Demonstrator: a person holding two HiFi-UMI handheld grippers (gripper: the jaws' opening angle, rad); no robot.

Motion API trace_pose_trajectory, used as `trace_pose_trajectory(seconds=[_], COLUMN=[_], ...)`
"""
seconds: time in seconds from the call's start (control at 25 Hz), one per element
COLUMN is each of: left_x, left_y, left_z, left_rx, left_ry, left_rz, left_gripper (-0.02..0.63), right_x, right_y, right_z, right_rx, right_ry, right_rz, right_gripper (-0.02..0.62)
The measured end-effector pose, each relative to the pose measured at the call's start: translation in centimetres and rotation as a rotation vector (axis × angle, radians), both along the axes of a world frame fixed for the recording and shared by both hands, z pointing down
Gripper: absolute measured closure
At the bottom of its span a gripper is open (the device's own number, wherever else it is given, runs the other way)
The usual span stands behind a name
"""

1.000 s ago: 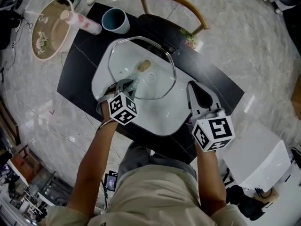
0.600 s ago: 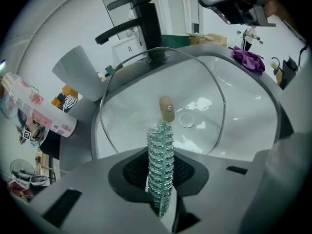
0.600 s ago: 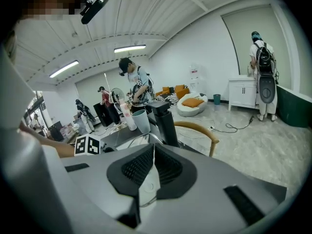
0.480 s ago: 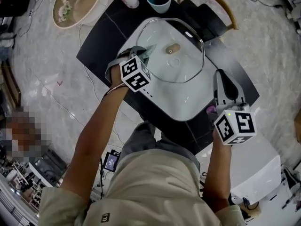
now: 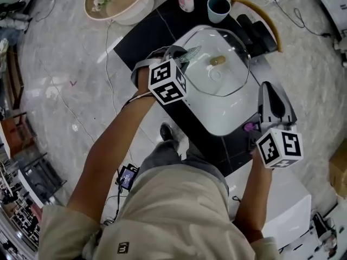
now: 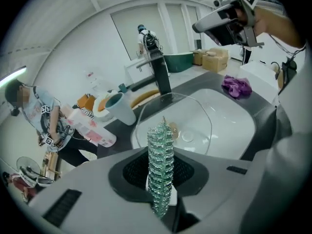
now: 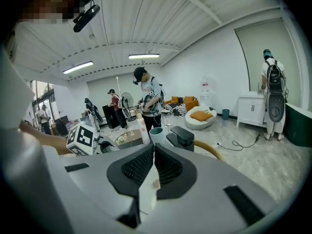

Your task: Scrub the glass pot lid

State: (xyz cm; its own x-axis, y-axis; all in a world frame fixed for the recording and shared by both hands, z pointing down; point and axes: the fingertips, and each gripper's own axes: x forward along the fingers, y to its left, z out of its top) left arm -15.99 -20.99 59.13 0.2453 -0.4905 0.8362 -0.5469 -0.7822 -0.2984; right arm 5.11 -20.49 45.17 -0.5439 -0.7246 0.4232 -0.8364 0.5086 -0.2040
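Over a black table [image 5: 146, 37] carrying a white sink [image 5: 227, 115]: pinching a clear ridged scrubber [image 6: 161, 165] in the left gripper [image 6: 161, 189], near the edge of the glass pot lid [image 5: 230, 77] lying in the sink; holding the right gripper [image 7: 152, 165] pressed together, empty, beside the sink.

Bright, even indoor light; ceiling strip lights [image 7: 78, 67] upper left, right gripper view. Gripper views fisheye, black vignette corners. Glints on scrubber [image 6: 160, 169], glass pot lid [image 5: 233, 77].
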Motion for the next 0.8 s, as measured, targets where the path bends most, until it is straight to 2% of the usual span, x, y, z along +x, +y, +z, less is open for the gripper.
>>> trace_pose_trajectory(seconds=[0.36, 0.8], left_x=[-3.5, -8.0], left_y=[3.7, 12.7], left_z=[-13.0, -26.4], left_rx=[0.190, 0.377], left_ry=[0.124, 0.357], left_rz=[-0.048, -0.126], left_gripper=[0.523, 0.523], right_x=[-4.4, -8.6], right_y=[3.6, 9.3], right_z=[-6.9, -13.5], right_rx=[0.095, 0.181], right_ry=[0.008, 0.024], right_rz=[-0.072, -0.145], right_gripper=[0.571, 0.571])
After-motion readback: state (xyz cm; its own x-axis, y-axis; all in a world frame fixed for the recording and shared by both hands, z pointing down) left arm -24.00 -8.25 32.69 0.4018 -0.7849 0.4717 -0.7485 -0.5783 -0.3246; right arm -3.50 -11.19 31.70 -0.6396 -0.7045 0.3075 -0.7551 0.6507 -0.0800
